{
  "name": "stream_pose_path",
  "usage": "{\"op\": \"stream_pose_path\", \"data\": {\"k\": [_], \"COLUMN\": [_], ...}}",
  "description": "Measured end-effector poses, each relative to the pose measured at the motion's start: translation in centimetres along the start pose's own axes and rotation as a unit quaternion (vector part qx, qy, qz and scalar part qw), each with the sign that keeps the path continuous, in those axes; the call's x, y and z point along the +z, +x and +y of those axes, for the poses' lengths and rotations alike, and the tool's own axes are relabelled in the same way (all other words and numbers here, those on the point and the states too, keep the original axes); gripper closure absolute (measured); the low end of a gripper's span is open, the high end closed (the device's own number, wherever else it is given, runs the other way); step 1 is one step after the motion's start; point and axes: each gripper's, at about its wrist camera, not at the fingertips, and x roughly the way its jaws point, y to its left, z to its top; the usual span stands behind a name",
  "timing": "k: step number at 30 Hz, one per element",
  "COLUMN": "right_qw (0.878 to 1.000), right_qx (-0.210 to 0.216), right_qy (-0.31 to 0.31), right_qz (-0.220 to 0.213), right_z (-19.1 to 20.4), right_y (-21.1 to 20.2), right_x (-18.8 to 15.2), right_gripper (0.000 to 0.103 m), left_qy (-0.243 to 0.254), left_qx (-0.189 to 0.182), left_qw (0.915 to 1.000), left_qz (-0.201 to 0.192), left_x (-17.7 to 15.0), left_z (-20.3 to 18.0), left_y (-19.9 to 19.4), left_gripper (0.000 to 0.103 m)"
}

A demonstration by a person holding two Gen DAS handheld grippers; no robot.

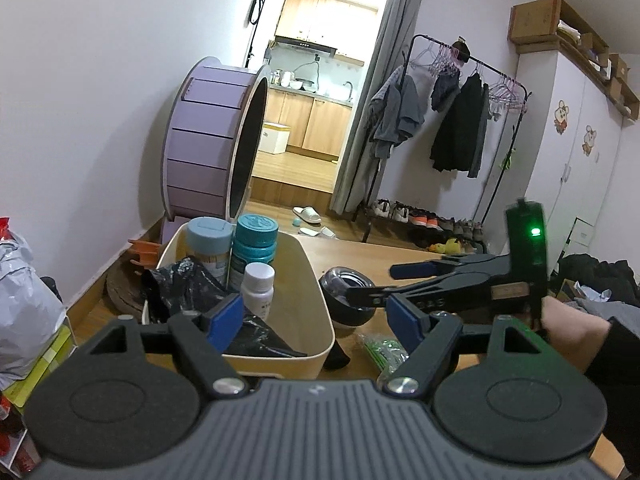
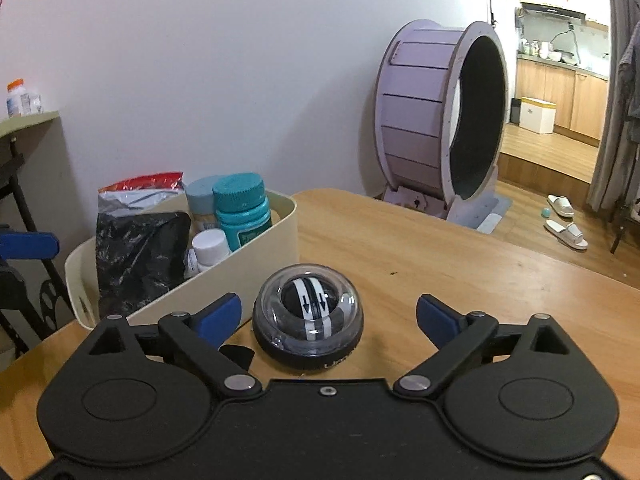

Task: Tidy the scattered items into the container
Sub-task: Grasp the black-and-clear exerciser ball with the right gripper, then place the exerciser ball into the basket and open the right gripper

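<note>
A cream container (image 1: 316, 320) (image 2: 276, 240) stands on the wooden table (image 2: 460, 264). It holds a teal-capped bottle (image 1: 254, 248) (image 2: 242, 212), a light-blue-capped bottle (image 1: 208, 248), a small white bottle (image 1: 260, 288) (image 2: 210, 248) and a black plastic bag (image 1: 188, 284) (image 2: 136, 256). A clear gyro ball (image 2: 308, 320) (image 1: 352, 300) sits on the table beside the container. My right gripper (image 2: 328, 316) is open, its fingers either side of the ball, not touching. It also shows in the left wrist view (image 1: 380, 284). My left gripper (image 1: 316, 320) is open and empty above the container's near corner.
A green-patterned packet (image 1: 384, 354) and a black item (image 1: 336, 356) lie on the table near the container. A purple cat wheel (image 2: 440, 120) stands on the floor behind the table. Bags (image 1: 24, 304) sit left of the table. A clothes rack (image 1: 460, 120) stands far right.
</note>
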Motion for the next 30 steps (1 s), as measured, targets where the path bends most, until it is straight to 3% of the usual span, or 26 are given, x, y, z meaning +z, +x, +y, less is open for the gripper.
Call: {"op": "stream_pose_path", "data": {"k": [9,14,23,30], "right_qw": [1.000,1.000,0.999,0.999], "right_qx": [0.010,0.015,0.006,-0.006], "right_qy": [0.002,0.009,0.032,0.044], "right_qz": [0.002,0.017,0.019,-0.013], "right_z": [1.0,0.9,0.2,-0.5], "right_y": [1.2,1.7,1.0,-1.0], "right_x": [-0.8,-1.1,-1.1,-0.4], "right_gripper": [0.010,0.032,0.033,0.033], "left_qy": [0.000,0.002,0.005,0.006], "left_qx": [0.003,0.005,0.004,0.007], "left_qw": [1.0000,1.0000,0.9999,0.9999], "left_qz": [0.003,0.007,0.008,0.008], "left_x": [0.0,-0.1,-0.1,-0.1], "left_z": [0.3,0.3,0.2,0.4], "left_y": [0.0,-0.1,0.0,0.0], "left_gripper": [0.025,0.025,0.025,0.025]}}
